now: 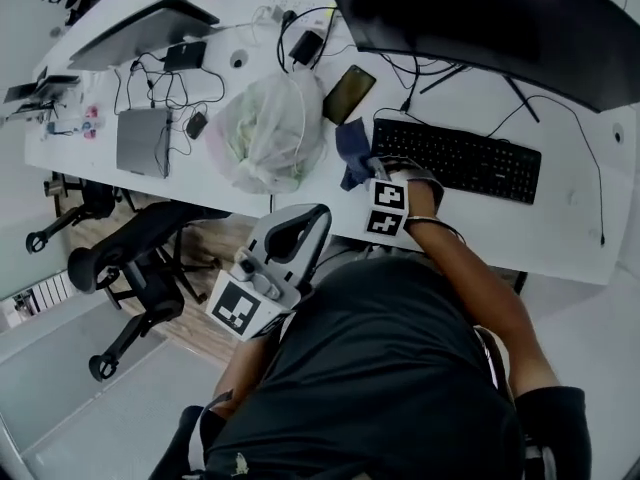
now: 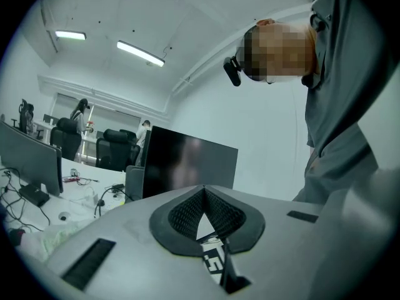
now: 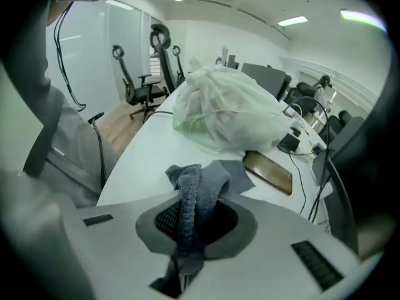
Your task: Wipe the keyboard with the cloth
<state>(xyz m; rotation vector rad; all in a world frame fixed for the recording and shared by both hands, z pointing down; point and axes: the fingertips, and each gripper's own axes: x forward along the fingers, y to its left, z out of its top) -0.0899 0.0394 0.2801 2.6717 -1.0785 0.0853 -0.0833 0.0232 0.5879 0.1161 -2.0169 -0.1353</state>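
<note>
The right gripper [image 1: 372, 171] is holding the cloth [image 1: 352, 150] clamped in its fingers just left of the keyboard [image 1: 460, 158], so I judge the next move is sweeping it rightward over the keys, while the left gripper [image 2: 204, 212] is idling with fingers together.

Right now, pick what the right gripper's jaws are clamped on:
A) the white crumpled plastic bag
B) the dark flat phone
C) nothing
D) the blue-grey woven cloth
D: the right gripper view shows the right gripper with its jaws shut on the blue-grey woven cloth, which bunches up between them. The dark flat phone and the white crumpled plastic bag lie apart on the white desk beyond.
</note>
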